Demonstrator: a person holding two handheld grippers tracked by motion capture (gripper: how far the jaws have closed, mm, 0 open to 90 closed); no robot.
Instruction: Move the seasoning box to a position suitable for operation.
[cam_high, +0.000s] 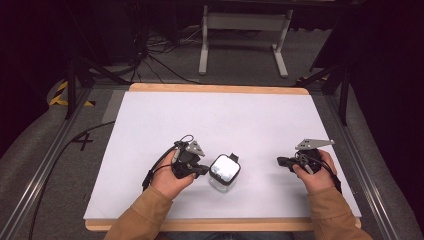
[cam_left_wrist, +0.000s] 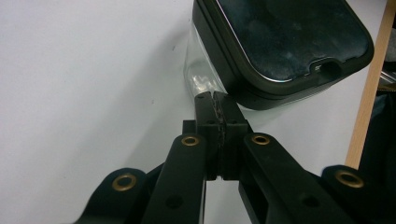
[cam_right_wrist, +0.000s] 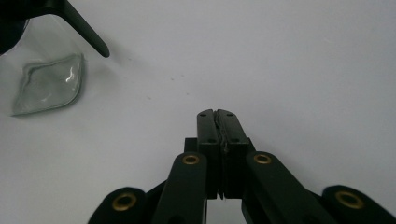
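Left gripper (cam_left_wrist: 218, 100) has its jaws pressed together with nothing between them. Its tips sit just at the clear wall of the jar (cam_left_wrist: 205, 77), right below the dark lid (cam_left_wrist: 285, 42); contact can't be told. In the high view the left gripper (cam_high: 202, 170) points right toward the jar (cam_high: 223, 172), which stands upright on the surface (cam_high: 240, 120), near the front edge, slightly left of centre. The jar is square-ish, glass, with a black-rimmed lid (cam_high: 224, 167) whose top looks glossy. The left hand (cam_high: 172, 177) wraps the gripper body, and a cable loops off to the left.

Right gripper (cam_right_wrist: 217, 116) also has jaws fully together and holds nothing. It lies low over bare white surface (cam_right_wrist: 289, 60). The jar's glass base (cam_right_wrist: 49, 84) shows at upper left of that view, well apart from the tips. In the high view the right gripper (cam_high: 281, 161) points left toward the jar, with a clear gap between them. The right hand (cam_high: 315, 172) holds it, grey plate on top.

The jar lies between the two grippers, closer to the left one. Tan sleeves (cam_high: 142, 217) enter from the bottom. The surface is a white sheet on a wood-edged board.
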